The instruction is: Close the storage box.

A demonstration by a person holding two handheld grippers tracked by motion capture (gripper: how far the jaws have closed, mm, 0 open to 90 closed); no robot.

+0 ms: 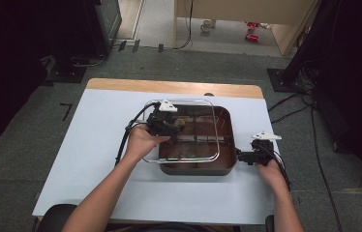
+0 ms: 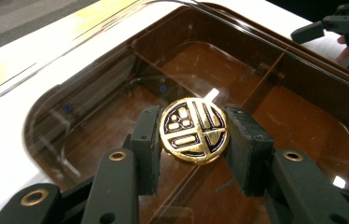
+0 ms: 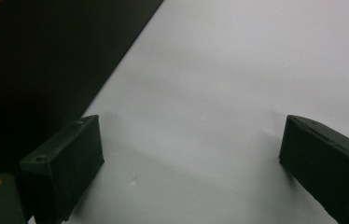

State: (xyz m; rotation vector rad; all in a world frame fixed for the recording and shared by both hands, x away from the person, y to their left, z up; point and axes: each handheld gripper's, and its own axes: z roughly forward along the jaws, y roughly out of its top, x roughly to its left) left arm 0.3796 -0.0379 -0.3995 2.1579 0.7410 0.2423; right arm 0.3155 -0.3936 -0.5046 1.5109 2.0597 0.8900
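A dark brown box (image 1: 228,145) with inner dividers sits on the white table cover. A clear lid (image 1: 188,158) with a shiny rim hangs over it, shifted a little to the left of the box. In the lid's middle is a round gold knob (image 2: 193,129) with a dark pattern. My left gripper (image 2: 193,140) is shut on that knob, one pad on each side; from above it is over the box's left half (image 1: 169,122). My right gripper (image 1: 241,157) rests on the table by the box's right side, its jaws open with nothing between them (image 3: 191,163).
The white cover (image 1: 97,145) lies over a wooden table whose far edge (image 1: 169,87) shows. The box's dark wall (image 3: 46,60) stands just left of my right gripper. Cables and dark equipment stands lie on the floor around the table.
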